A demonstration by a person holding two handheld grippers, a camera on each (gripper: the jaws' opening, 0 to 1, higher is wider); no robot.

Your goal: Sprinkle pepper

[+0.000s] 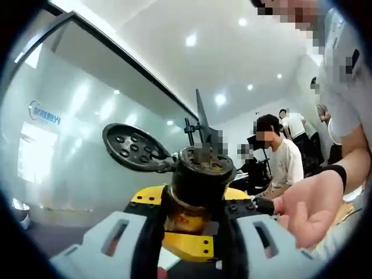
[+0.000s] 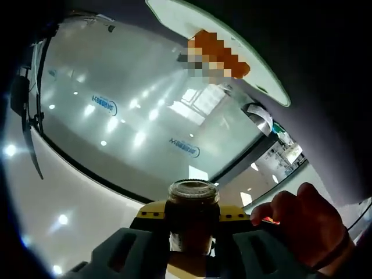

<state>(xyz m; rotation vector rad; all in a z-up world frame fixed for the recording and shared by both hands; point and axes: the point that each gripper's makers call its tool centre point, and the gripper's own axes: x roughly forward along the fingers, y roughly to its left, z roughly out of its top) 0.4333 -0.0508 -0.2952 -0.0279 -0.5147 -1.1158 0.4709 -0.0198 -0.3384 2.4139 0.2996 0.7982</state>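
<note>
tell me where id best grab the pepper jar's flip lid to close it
Probably the outer edge of the flip lid, approached from the side away from its hinge: it hangs open off the jar mouth, so only that rim is free. The left gripper is shut on the pepper jar.

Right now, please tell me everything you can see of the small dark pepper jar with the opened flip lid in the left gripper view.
The small dark pepper jar looks like brownish glass with a black cap. Its round black flip lid hangs open to one side, showing small bumps inside, and the uncovered top has shaker holes. It stands between the grey jaws of the left gripper, which are closed on its body. A person's hand is beside it, apart.
</note>
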